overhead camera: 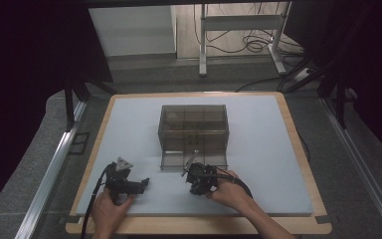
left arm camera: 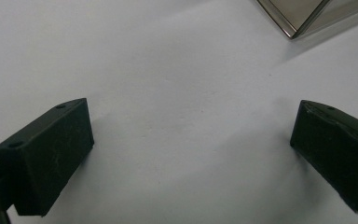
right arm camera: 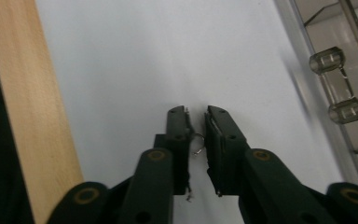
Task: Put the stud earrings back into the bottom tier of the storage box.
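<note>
Nearest the person, both hands rest on the white mat (overhead camera: 258, 149) that covers the table (overhead camera: 298, 149), each holding a tool in front of the smoked plastic drawer box (overhead camera: 193, 130), the landmark used here.

The left tool (overhead camera: 140, 184) lies near the box's front left corner, well apart from it; in the left gripper view its jaws stand wide and released, with bare mat between them and a corner of the box (left arm camera: 303, 18) at the top edge.

The right tool (overhead camera: 188, 172) sits just before the box's front face, low over the mat. In the right gripper view its jaws are nearly clenched, and a small bent wire piece (right arm camera: 196, 142), perhaps a clip or spring, sits in the narrow gap between the pads; whether the pads truly pinch it cannot be told for certain, though it appears caught. The box's clear drawer handle (right arm camera: 338, 86) shows to one side of this tool.

Farther off, the box stands mid-table, its lowest drawer (overhead camera: 194, 158) drawn out toward the person.

Judged progress: the drawer is open and the wire piece seems picked up; still to do, probably, are placing it in a compartment and shutting the drawer.
</note>
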The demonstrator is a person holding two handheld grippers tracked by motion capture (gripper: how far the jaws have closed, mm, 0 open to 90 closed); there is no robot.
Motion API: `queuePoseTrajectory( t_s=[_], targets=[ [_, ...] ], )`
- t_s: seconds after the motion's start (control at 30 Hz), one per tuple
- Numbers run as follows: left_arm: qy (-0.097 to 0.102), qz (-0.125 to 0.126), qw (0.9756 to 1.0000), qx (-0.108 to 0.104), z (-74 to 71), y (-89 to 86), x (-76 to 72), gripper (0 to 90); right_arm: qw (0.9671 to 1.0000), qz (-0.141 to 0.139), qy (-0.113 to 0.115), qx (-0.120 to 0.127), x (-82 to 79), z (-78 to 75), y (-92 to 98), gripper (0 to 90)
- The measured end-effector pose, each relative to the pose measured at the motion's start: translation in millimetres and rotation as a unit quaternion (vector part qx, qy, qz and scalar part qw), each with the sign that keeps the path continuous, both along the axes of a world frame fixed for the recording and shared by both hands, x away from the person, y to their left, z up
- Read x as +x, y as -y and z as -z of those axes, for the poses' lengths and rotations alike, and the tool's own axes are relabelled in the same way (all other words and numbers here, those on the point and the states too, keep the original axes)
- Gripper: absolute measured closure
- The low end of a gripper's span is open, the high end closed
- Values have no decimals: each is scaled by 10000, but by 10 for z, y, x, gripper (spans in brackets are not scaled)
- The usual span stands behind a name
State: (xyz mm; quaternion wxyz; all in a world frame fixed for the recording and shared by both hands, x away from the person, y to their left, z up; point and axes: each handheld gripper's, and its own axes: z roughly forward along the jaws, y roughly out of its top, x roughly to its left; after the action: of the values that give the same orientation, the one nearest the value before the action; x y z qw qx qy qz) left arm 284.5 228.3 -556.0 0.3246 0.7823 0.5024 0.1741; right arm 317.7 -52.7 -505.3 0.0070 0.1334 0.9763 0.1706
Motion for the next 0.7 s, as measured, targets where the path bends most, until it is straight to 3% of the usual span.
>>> queuePoseTrajectory(
  t_s=[0.13, 0.4, 0.7],
  targets=[
    [-11, 11, 10000, 10, -2, -2, 0, 0, 9996, -116, 186, -181, -36, -8, -36, 839],
    [1, -10, 10000, -13, 0, 2, 0, 0, 9995, -132, -15, -299, 13, -19, -73, 848],
    [3, -9, 10000, -16, 1, 2, 0, 0, 9995, -50, -175, -262, 85, -55, -52, 847]
  ],
)
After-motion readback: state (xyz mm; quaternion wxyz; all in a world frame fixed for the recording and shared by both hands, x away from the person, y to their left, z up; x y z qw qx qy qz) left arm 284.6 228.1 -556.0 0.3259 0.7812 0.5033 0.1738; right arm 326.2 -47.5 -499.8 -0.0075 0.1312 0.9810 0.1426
